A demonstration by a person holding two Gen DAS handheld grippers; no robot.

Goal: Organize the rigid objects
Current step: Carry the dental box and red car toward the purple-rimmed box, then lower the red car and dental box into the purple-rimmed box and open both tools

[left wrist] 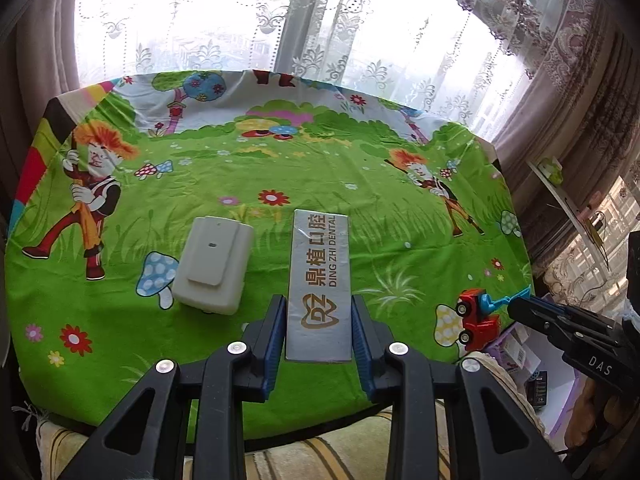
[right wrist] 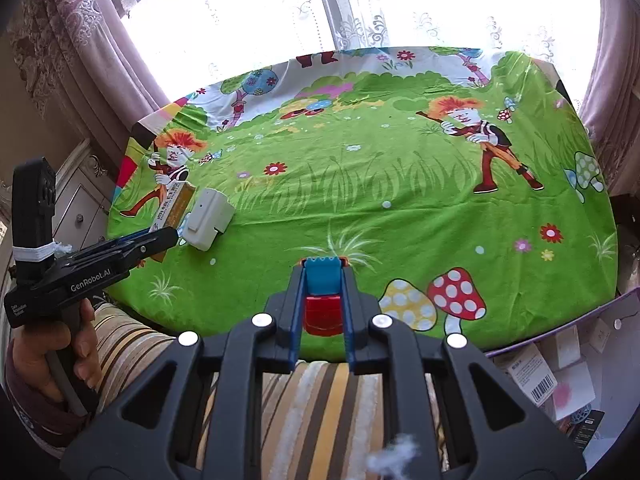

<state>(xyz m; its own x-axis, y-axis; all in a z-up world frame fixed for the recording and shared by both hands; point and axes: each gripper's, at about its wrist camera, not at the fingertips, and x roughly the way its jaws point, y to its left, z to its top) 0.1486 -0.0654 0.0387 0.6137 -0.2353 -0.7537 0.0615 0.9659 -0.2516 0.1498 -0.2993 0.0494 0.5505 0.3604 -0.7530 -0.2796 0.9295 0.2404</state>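
While the left gripper (left wrist: 319, 312) pinches a long silver box (left wrist: 319, 280) and the right gripper (right wrist: 322, 284) pinches a red and blue toy truck (right wrist: 322, 300), both hang above the near edge of the cartoon-printed green cloth (left wrist: 320, 168). A white plastic device (left wrist: 214, 264) lies near the cloth's near-left corner. Beyond the far edge, lace curtains (left wrist: 224, 20) cover a bright window.

Green cartoon-print tablecloth (left wrist: 320, 168) (red flowers)
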